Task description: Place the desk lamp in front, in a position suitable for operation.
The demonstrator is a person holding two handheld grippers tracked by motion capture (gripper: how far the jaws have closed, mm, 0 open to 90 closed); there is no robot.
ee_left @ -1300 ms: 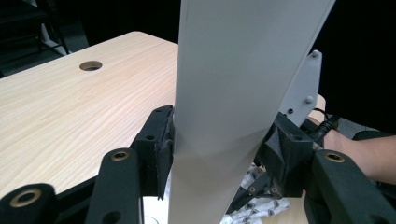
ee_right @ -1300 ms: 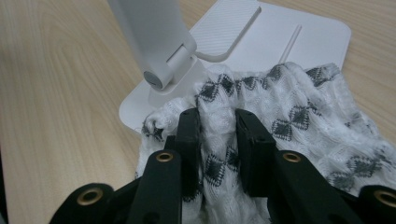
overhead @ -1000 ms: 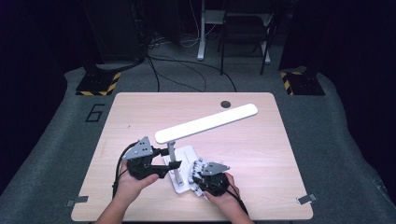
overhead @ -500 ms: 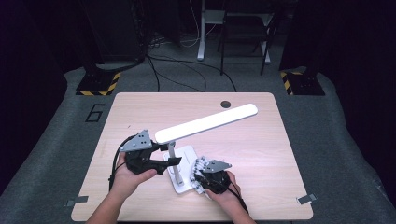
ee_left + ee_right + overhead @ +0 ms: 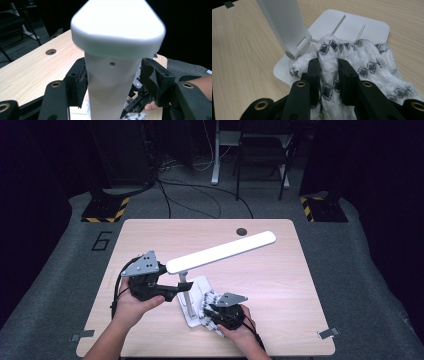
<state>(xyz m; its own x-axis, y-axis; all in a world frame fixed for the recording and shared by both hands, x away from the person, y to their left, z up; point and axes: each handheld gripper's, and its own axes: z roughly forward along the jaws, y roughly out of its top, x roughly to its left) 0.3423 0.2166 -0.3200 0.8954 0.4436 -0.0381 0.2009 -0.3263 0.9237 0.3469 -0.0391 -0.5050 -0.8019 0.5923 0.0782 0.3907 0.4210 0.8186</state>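
Left fingers [image 5: 80, 85]: either side of the lamp's white stem [image 5: 110, 85], standing fairly wide; left pad at or near the stem, right pad [image 5: 152, 82] apart from it with a gap showing; jaws just been opening, stem between them, not pressed.
Left gripper [image 5: 172, 292]: in the high view, held level at the table's near left, jaws pointing right toward the stem under the lamp head.
Lamp head [image 5: 220, 252]: long white bar, lit, slanting up toward the far right over the table [image 5: 300, 285]; its rounded near end [image 5: 117, 25] just above the left gripper's jaws.
Lamp base [image 5: 359, 27]: flat white plate on the table, near the front edge, between the two hands.
Right fingers [image 5: 329, 75]: narrow, clamped on a bunched fold of cloth [image 5: 367, 57].
Cloth: white with dark diamond pattern, lying on the base's near part, touching the stem's hinge foot [image 5: 294, 50].
Right gripper [image 5: 212, 307]: low over the base, right of the stem.
Writing: large "6" [image 5: 101, 240] on the grey floor beyond the table's left corner.
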